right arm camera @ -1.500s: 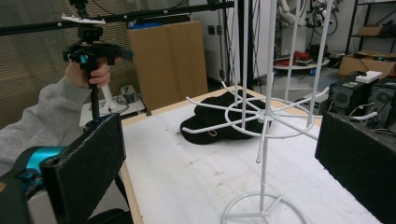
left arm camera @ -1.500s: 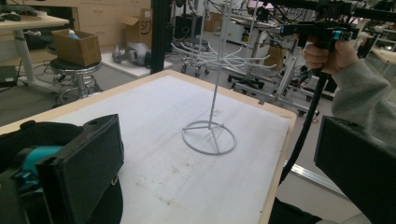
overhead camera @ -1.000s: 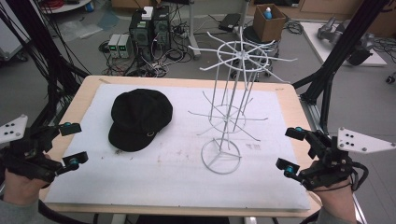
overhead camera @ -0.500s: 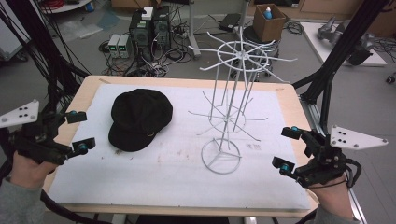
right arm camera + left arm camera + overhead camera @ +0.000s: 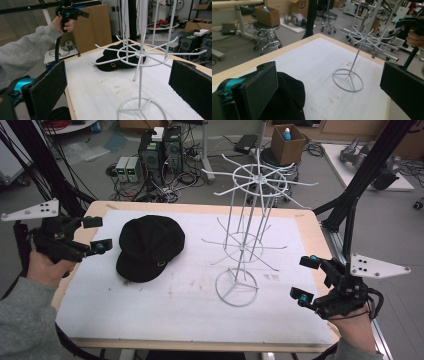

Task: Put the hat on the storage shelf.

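Note:
A black cap (image 5: 150, 247) lies flat on the white sheet at the table's left half; it also appears in the left gripper view (image 5: 287, 100) and the right gripper view (image 5: 112, 60). A white wire rack (image 5: 240, 245) with spoke arms stands upright on its ring base (image 5: 348, 80) right of centre. My left gripper (image 5: 98, 233) hovers open just left of the cap, nothing between its pads. My right gripper (image 5: 305, 279) is open near the table's right edge, facing the rack (image 5: 140, 55), holding nothing.
The white sheet (image 5: 175, 315) covers a wooden table (image 5: 310, 227). Black frame struts (image 5: 360, 180) rise at both back corners. Behind the table are floor electronics (image 5: 160, 150) and a cardboard box (image 5: 287, 142) on a stool.
My left gripper has moved up and forward toward the cap's left side, still open. The right gripper shifted slightly left, then held. Cap and rack have not moved.

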`<state>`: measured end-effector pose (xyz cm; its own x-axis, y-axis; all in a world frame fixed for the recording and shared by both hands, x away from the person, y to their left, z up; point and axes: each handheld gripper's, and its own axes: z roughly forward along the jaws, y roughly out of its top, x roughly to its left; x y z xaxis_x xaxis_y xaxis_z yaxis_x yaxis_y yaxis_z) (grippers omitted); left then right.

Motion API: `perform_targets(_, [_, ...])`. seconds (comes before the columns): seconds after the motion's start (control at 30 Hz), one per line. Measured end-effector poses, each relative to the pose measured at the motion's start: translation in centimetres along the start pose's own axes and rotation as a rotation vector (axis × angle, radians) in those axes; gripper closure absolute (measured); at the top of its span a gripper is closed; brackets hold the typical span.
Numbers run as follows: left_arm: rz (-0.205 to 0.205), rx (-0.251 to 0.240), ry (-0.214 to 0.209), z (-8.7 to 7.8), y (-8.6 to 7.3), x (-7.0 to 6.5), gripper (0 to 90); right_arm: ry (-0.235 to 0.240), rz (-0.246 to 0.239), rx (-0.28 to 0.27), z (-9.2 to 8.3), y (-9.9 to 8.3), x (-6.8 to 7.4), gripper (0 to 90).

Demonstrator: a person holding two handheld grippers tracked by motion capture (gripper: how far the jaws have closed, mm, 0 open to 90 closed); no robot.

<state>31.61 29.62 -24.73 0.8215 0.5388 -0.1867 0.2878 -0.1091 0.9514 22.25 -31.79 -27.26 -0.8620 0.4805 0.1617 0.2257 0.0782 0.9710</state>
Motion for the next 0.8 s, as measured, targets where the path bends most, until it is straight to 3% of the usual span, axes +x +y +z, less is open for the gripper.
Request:
perform_targets(0.23, [-0.019, -0.001, 0.023, 1.5, 0.8, 2.2, 1.7, -0.011, 0.015, -0.012, -0.5, -0.3, -0.4, 0.6])
perform_targets(0.8, [-0.063, 0.071, 0.027, 5.6, 2.2, 7.6, 1.7, -0.037, 0.053, -0.006, -0.8, -1.1, -1.7, 0.6])
